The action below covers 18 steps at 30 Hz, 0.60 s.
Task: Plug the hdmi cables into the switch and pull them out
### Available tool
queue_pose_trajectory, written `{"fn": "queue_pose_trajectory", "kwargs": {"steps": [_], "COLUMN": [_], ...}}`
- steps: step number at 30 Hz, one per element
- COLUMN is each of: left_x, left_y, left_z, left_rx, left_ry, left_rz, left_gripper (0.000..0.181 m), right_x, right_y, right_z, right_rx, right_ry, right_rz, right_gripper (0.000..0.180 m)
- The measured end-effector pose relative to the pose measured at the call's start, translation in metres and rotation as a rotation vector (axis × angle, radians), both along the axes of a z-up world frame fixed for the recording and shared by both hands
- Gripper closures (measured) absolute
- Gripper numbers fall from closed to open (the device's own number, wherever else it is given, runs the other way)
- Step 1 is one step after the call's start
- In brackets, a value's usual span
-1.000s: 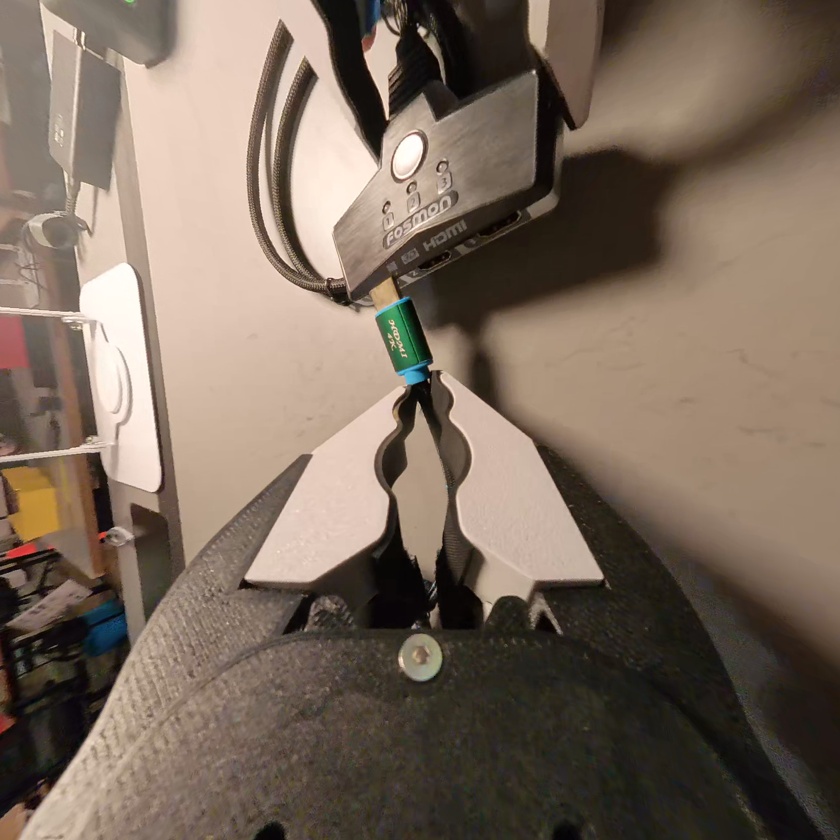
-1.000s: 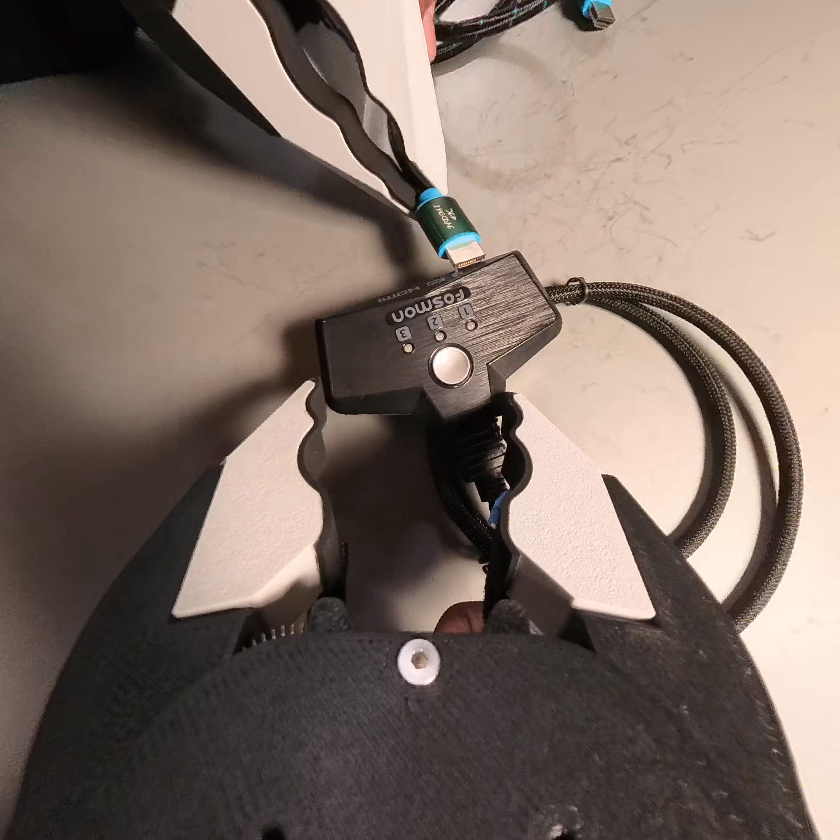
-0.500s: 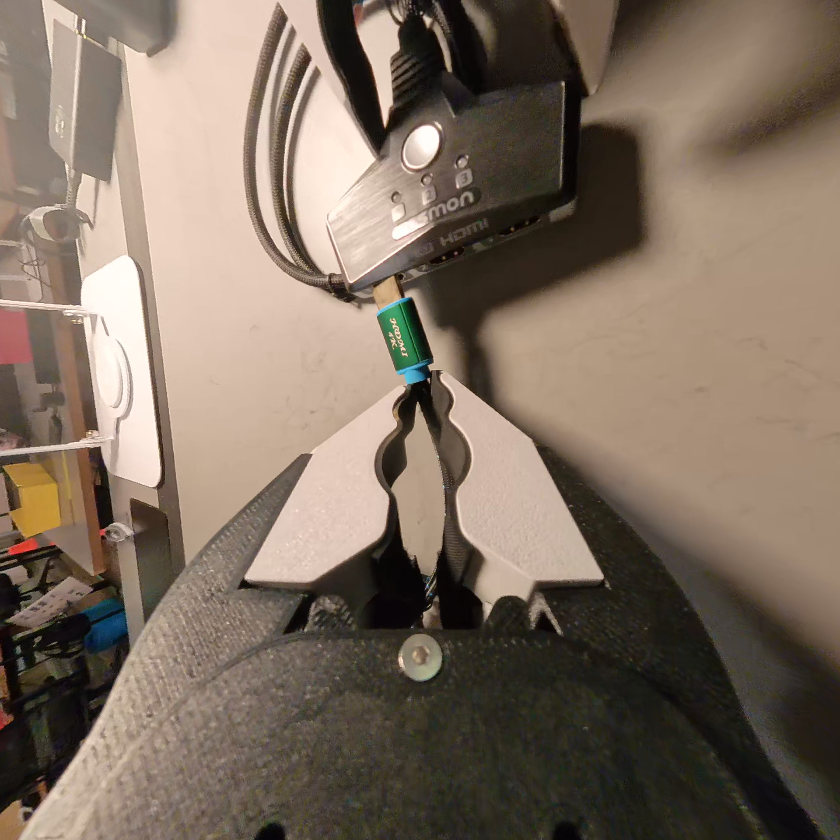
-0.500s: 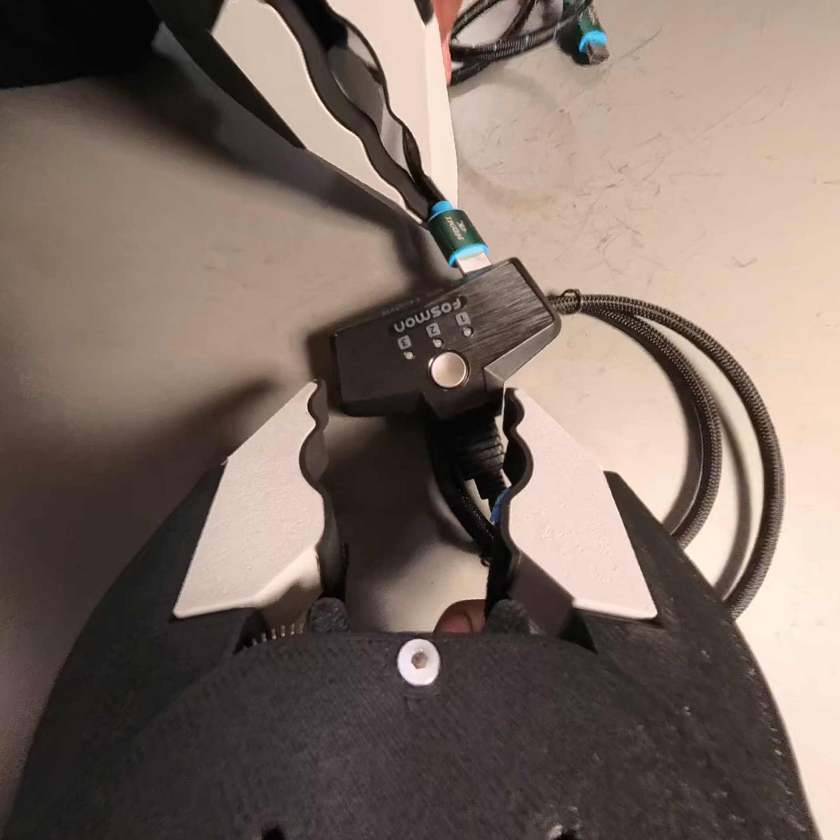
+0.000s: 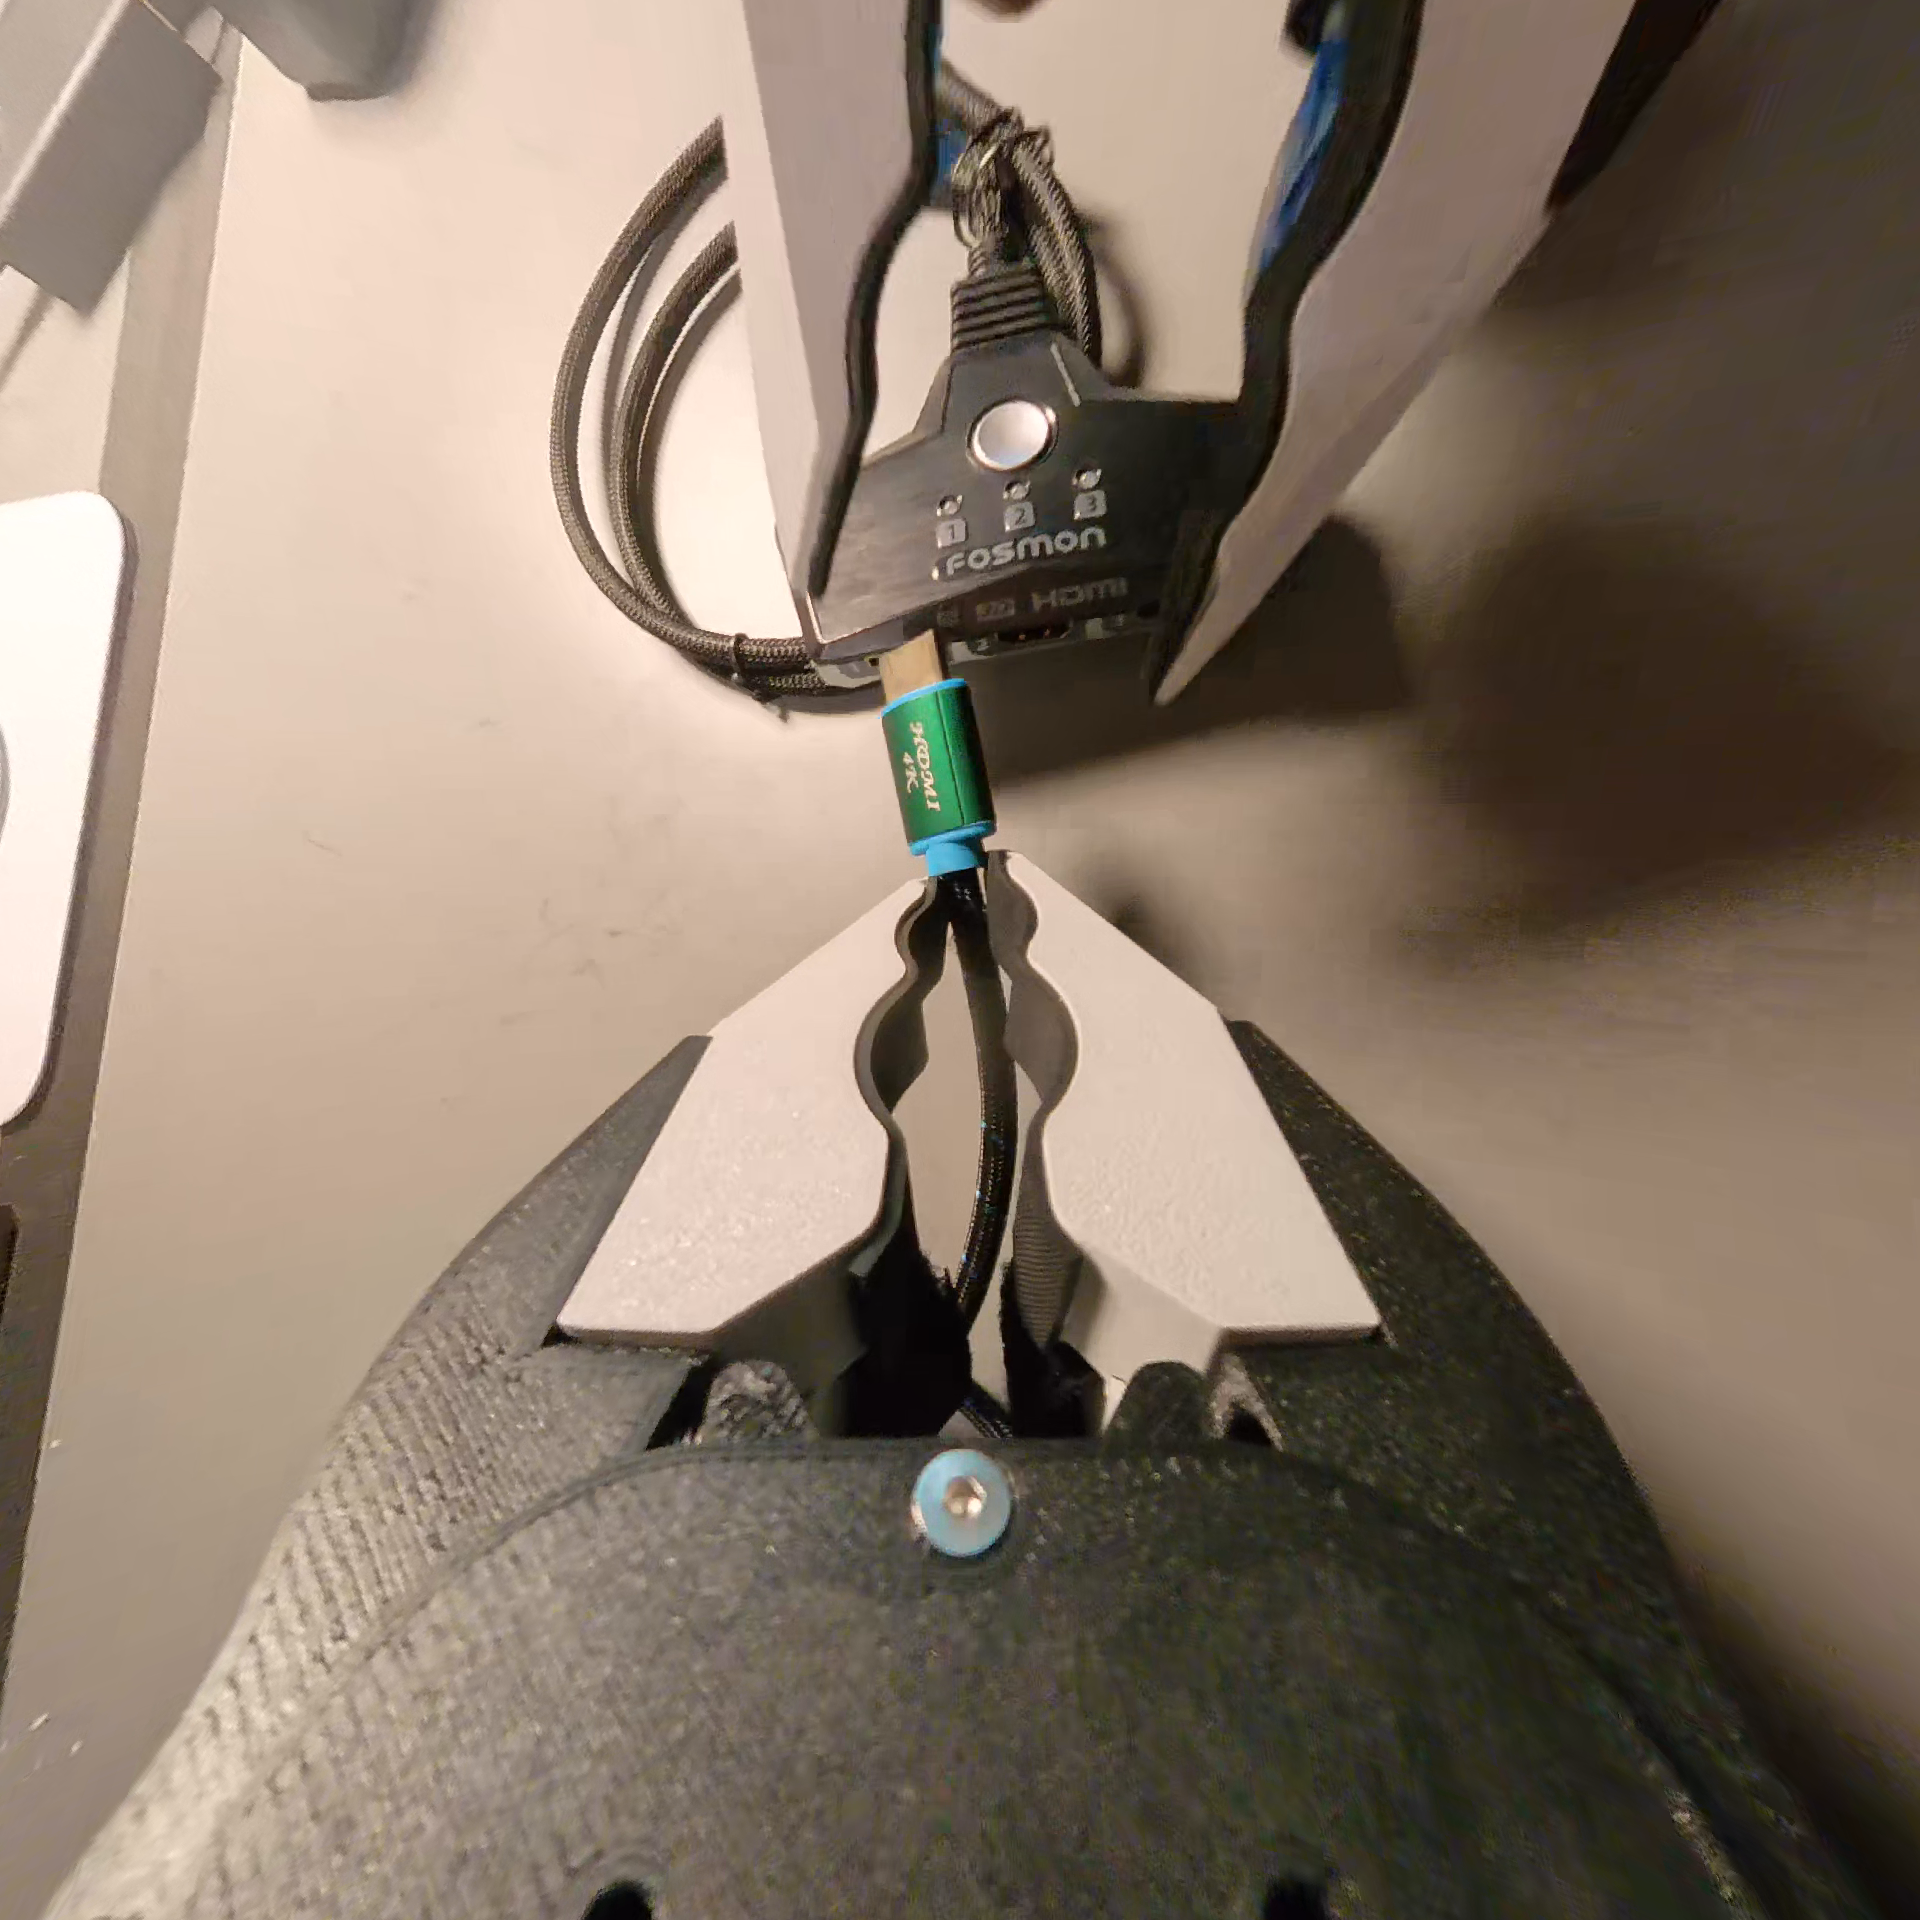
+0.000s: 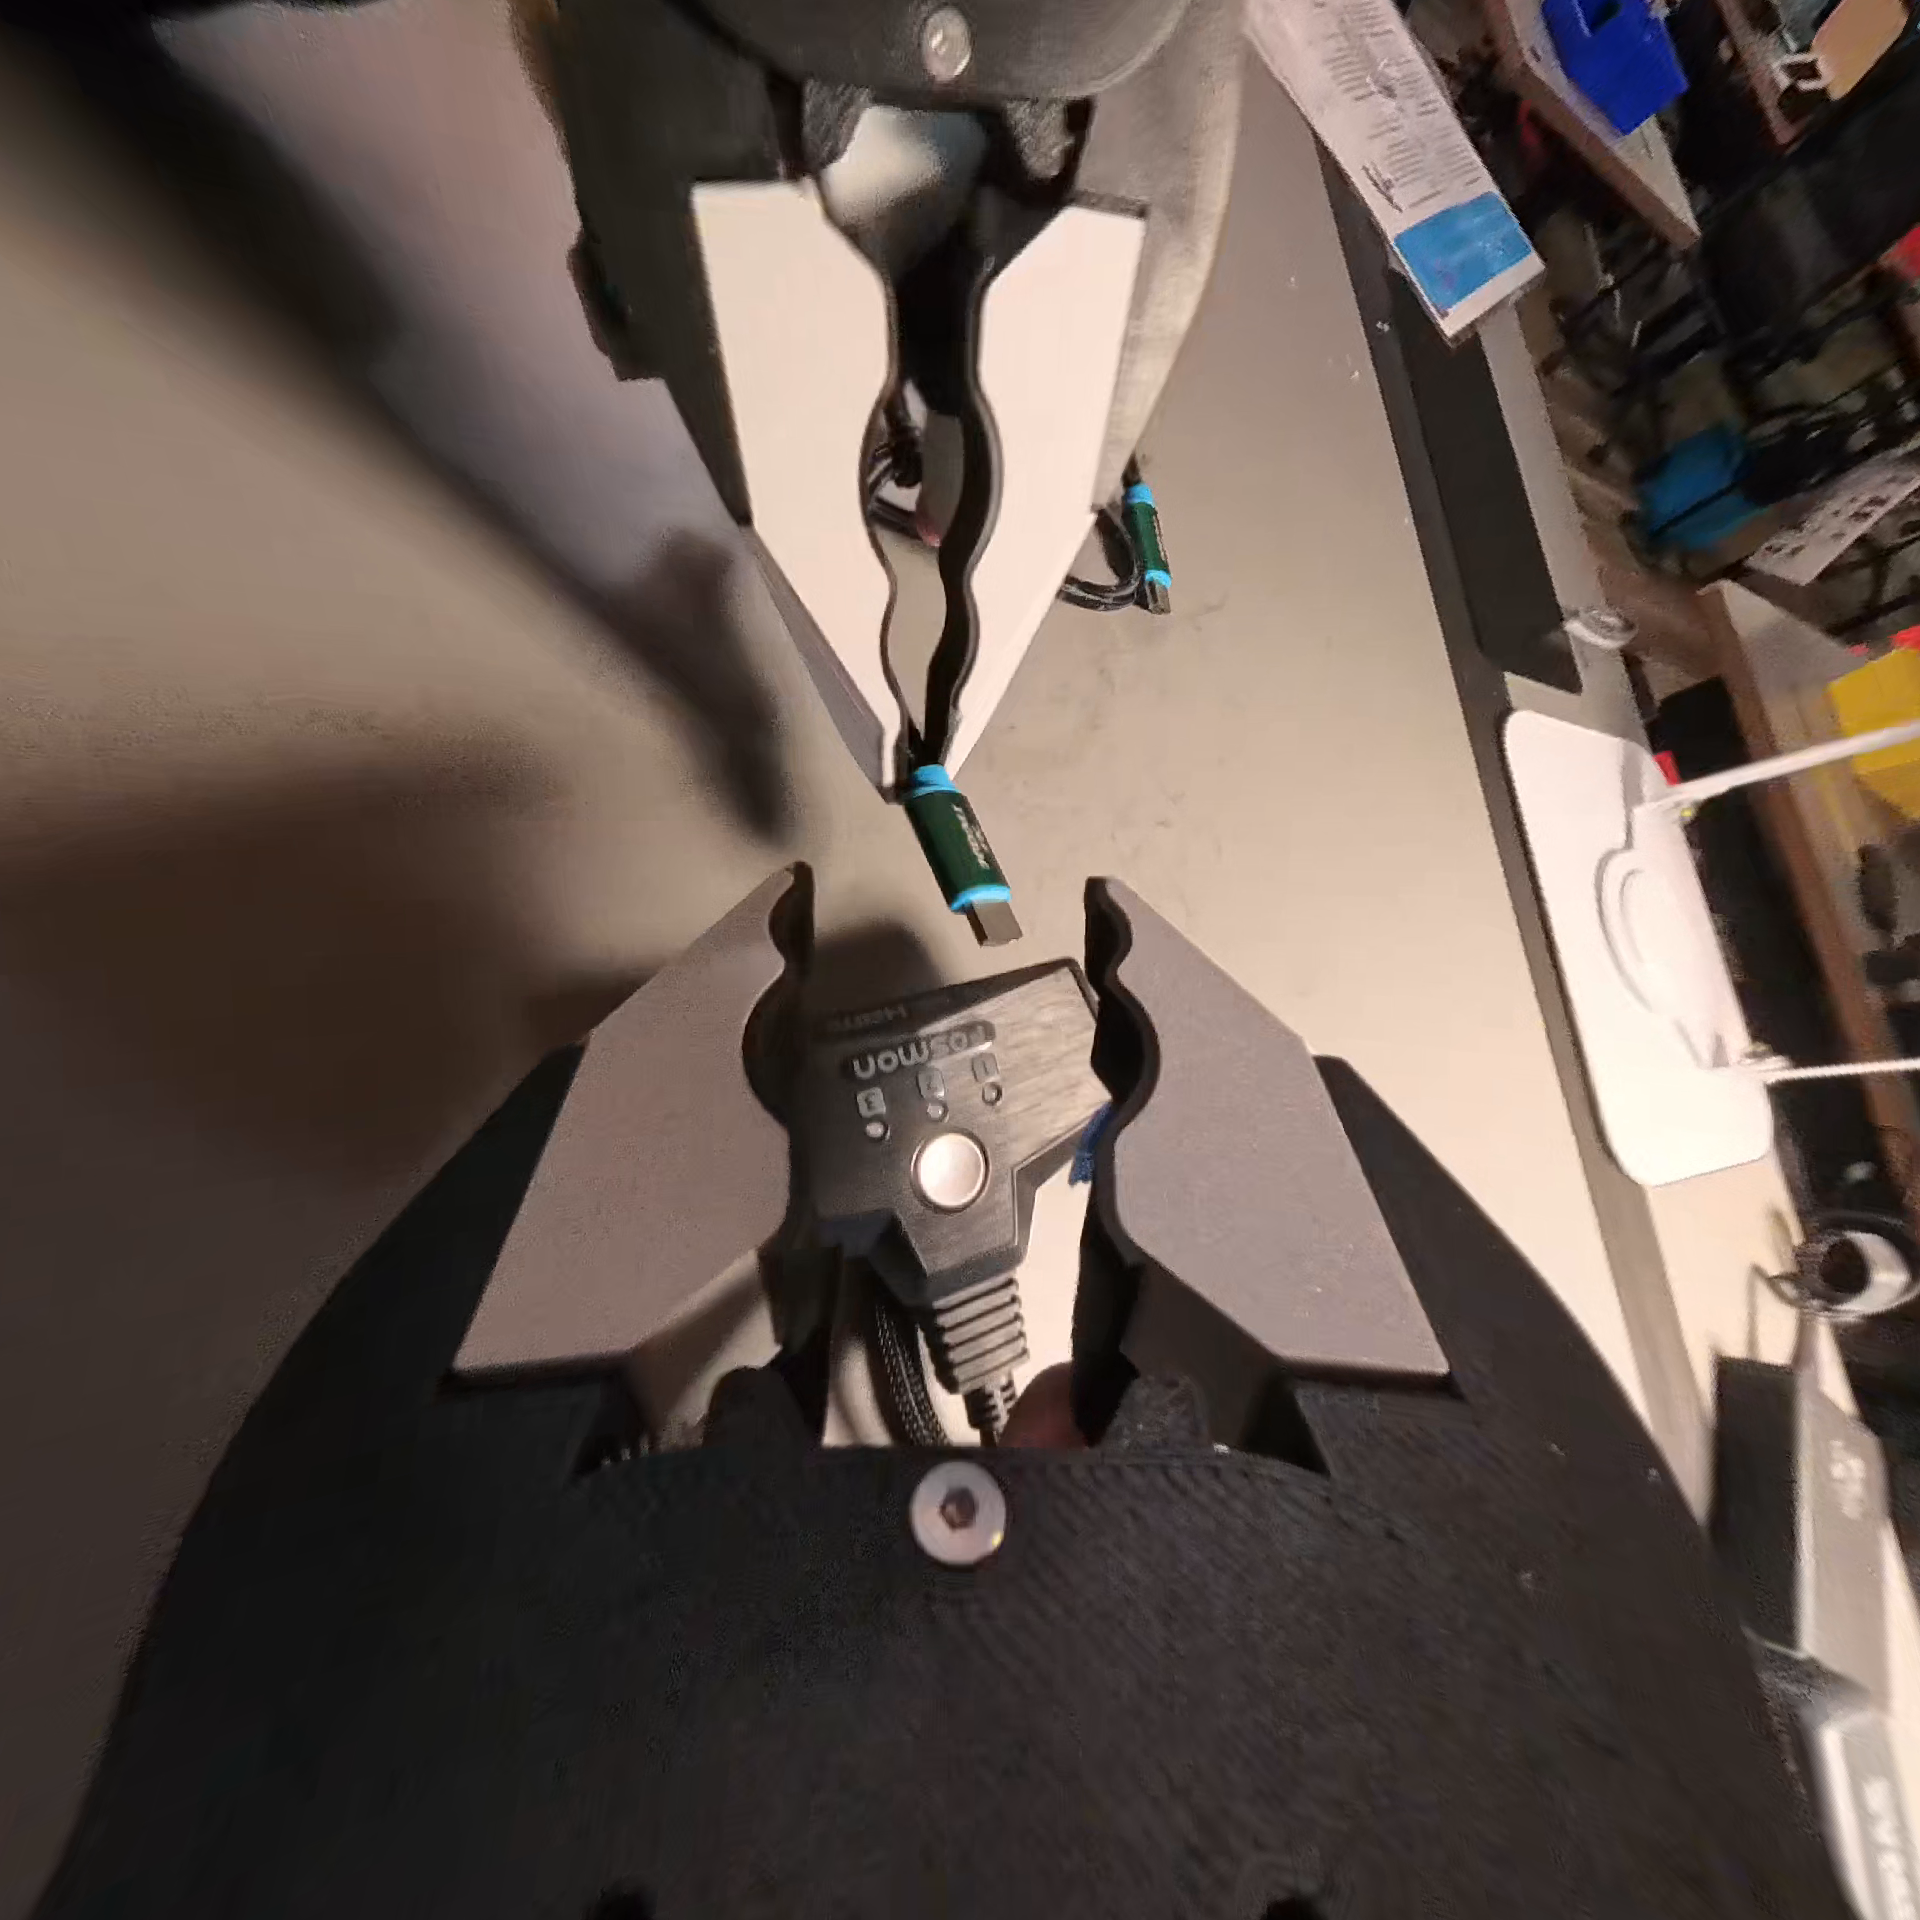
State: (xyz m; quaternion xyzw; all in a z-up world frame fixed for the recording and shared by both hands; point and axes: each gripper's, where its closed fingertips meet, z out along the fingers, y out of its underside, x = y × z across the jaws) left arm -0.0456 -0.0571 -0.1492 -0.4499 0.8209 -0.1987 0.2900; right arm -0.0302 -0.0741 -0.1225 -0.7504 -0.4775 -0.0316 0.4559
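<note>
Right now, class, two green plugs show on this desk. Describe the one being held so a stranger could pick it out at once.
Start at the black switch box clamped in the right tongs over the pale desk. Just beyond its far edge, the held green plug juts from the closed tips of the left tongs, metal end bare. The spare green plug lies loose on the desk behind.

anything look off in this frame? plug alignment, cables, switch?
Mostly tidy. The green HDMI plug sits skewed to the switch: its metal tip angles toward one corner, clear of the port face in the right wrist view. The left gripper pinches the cable behind the plug, not its body.
</note>
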Motion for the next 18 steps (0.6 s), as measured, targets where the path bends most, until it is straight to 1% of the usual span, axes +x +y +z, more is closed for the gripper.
{"fn": "queue_pose_trajectory", "kwargs": {"steps": [3,4,7,10,12,13,14,15,16,18], "left_x": [-0.003,-0.004,-0.006,-0.008,-0.008,-0.01,-0.014,-0.019,-0.023,-0.027], "left_y": [-0.007,-0.009,-0.014,-0.009,0.002,0.009,0.015,0.013,0.005,-0.008], "left_z": [0.007,0.008,0.015,0.021,0.033,0.041,0.049,0.057,0.063,0.069], "left_rx": [-0.033,-0.034,-0.048,-0.072,-0.133,-0.19,-0.291,-0.447,-0.642,-1.002], "left_ry": [-0.025,-0.032,-0.067,-0.12,-0.189,-0.23,-0.266,-0.295,-0.322,-0.367], "left_rz": [-0.028,-0.039,-0.068,-0.008,0.125,0.228,0.34,0.431,0.488,0.564], "left_gripper": [0.172,0.172,0.173,0.17,0.159,0.16,0.159,0.16,0.16,0.16], "right_x": [-0.006,-0.009,-0.012,-0.014,-0.012,-0.01,-0.008,-0.007,-0.007,-0.008], "right_y": [0.005,0.006,0.011,0.014,0.015,0.015,0.015,0.016,0.016,0.016], "right_z": [-0.005,-0.005,-0.007,-0.004,-0.001,0.0,0.0,0.0,0.001,0.003], "right_rx": [0.035,0.044,0.085,0.165,0.211,0.237,0.261,0.283,0.307,0.355], "right_ry": [-0.079,-0.097,-0.167,-0.202,-0.203,-0.212,-0.224,-0.235,-0.245,-0.267], "right_rz": [0.0,0.005,-0.003,0.013,0.017,0.017,0.017,0.02,0.024,0.037], "right_gripper": [0.131,0.136,0.16,0.165,0.167,0.167,0.167,0.167,0.168,0.168]}}
